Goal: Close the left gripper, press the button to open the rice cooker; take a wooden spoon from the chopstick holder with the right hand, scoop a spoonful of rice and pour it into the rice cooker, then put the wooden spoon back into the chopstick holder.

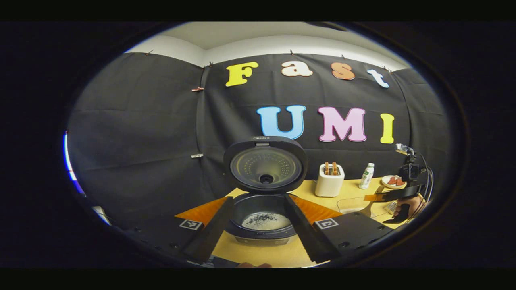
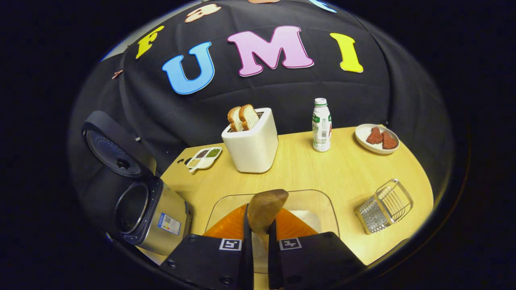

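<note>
The rice cooker (image 1: pixel 264 231) stands straight ahead of my left gripper (image 1: pixel 259 199) with its lid (image 1: pixel 266 165) raised; pale rice with dark specks lies in its pot. The left fingers are spread wide with nothing between them. My right gripper (image 2: pixel 260 225) is shut on the handle of the wooden spoon (image 2: pixel 266 207), whose bowl hangs over a clear container (image 2: pixel 322 201) with white rice in it. The wire chopstick holder (image 2: pixel 385 205) stands to the right of that container. The open rice cooker (image 2: pixel 149 213) sits at the left in the right gripper view. Far right in the left gripper view are the right gripper (image 1: pixel 407 193) and a hand.
At the back of the wooden table (image 2: pixel 346 169) stand a white toaster (image 2: pixel 252 141) with two bread slices, a small bottle (image 2: pixel 321 125) and a plate (image 2: pixel 377 139) with reddish pieces. A small divided dish of grains (image 2: pixel 204 158) lies left of the toaster.
</note>
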Demonstrator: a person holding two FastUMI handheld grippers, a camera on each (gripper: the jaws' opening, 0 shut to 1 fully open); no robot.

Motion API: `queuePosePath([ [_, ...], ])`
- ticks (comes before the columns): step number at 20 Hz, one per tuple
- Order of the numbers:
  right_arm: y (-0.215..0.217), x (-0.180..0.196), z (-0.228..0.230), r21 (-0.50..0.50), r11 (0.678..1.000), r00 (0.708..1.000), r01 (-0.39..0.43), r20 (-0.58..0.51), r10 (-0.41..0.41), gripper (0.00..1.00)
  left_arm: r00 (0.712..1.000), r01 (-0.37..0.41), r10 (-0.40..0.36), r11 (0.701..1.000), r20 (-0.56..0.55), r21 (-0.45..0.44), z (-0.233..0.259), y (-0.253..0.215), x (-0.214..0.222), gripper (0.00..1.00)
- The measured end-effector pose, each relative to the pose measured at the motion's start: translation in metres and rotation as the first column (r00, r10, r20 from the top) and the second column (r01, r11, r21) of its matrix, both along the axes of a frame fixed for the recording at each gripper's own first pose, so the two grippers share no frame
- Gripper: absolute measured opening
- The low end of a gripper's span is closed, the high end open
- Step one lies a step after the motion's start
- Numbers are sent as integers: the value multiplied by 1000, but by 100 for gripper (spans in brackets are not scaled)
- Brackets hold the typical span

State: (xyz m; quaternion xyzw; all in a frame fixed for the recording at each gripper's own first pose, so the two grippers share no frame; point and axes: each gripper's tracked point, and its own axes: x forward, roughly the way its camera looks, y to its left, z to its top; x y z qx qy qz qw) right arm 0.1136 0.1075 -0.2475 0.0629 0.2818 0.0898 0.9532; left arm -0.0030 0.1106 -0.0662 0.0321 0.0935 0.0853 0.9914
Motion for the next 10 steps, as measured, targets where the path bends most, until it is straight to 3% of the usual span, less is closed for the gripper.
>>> queuePosePath([
  [6,21,-10,-1,90,996,999,21,-27,-18,18,1000,16,-16,1000,0,-5,-1,5,0,86],
  [10,24,-7,-2,178,981,996,81,-57,-72,18,1000,19,-19,1000,-5,6,-2,9,-6,86],
])
